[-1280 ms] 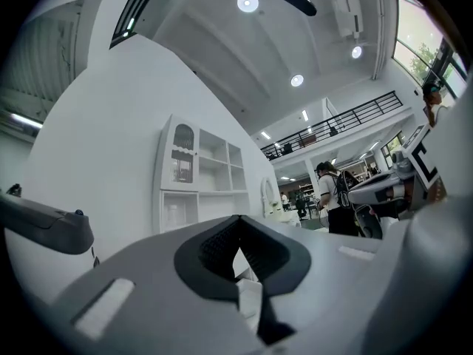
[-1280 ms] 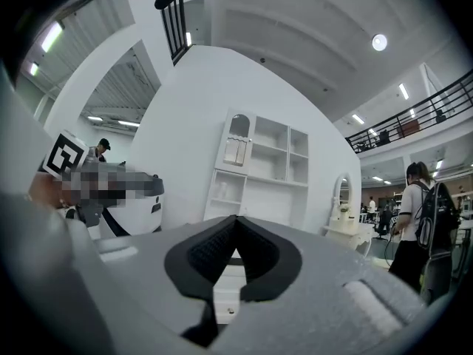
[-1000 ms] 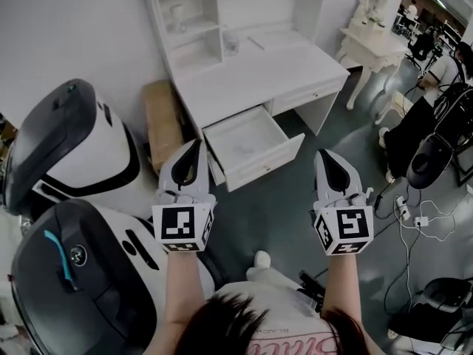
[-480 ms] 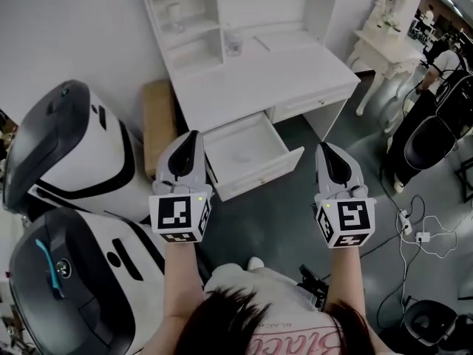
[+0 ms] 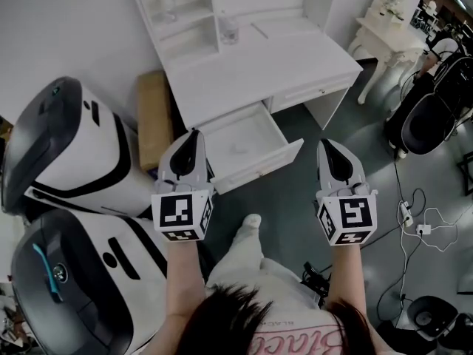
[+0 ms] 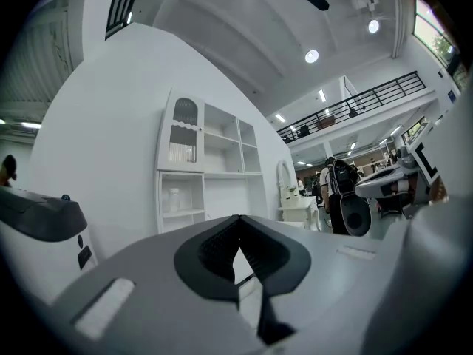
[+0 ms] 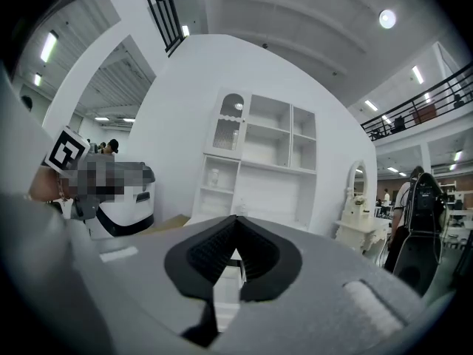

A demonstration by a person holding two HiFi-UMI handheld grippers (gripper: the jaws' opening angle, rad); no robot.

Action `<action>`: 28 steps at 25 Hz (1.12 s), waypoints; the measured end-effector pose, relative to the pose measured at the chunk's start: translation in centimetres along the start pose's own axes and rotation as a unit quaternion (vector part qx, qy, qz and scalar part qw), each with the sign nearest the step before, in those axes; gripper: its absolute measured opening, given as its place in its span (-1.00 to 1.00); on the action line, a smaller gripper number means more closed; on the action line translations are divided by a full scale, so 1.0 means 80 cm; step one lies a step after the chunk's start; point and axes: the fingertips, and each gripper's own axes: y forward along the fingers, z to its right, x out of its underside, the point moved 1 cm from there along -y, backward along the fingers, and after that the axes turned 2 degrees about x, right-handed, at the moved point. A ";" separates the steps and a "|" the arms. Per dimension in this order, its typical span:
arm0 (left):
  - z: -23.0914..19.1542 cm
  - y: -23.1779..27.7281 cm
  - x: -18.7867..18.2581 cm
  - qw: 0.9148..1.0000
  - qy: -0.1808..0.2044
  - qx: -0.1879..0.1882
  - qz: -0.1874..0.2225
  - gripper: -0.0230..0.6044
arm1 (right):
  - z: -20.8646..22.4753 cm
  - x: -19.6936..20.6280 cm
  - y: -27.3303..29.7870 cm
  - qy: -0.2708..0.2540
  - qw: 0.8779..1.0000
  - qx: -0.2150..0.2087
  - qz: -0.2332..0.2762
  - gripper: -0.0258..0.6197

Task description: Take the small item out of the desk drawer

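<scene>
Left gripper (image 5: pixel 194 134): jaws clenched, pads meeting, nothing between them. Right gripper (image 5: pixel 326 143): jaws likewise clenched and empty. Both grippers are held level, side by side and well apart, tips pointing forward at the desk (image 5: pixel 275 59).

The drawer (image 5: pixel 260 129) stands pulled open ahead of and between the two grippers. Its left front corner lies just right of the left gripper's tip; its right front corner lies left of the right gripper. The small item (image 5: pixel 238 149) shows only as a faint pale mark on the drawer floor, nearer the left gripper; its shape cannot be made out.

Beyond the drawer, the white desk top carries a shelf unit (image 5: pixel 177 17) and a clear jar (image 5: pixel 228 29). Left of the left gripper, a brown cardboard box (image 5: pixel 151 117) stands on the floor against the desk side. Farther left stand two white-and-black machines (image 5: pixel 66 150).
</scene>
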 end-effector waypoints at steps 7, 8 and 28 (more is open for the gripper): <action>-0.001 0.025 0.009 1.000 -0.006 0.000 -0.008 -0.88 | 0.015 0.016 0.017 0.012 1.000 0.005 -0.010 -0.92; -0.001 0.031 0.011 1.000 -0.008 0.000 -0.010 -0.88 | 0.017 0.017 0.022 0.012 1.000 0.004 -0.011 -0.92; -0.028 0.179 0.030 0.998 -0.026 -0.014 -0.048 -0.65 | 0.075 0.024 0.175 0.020 0.999 -0.035 -0.021 -0.92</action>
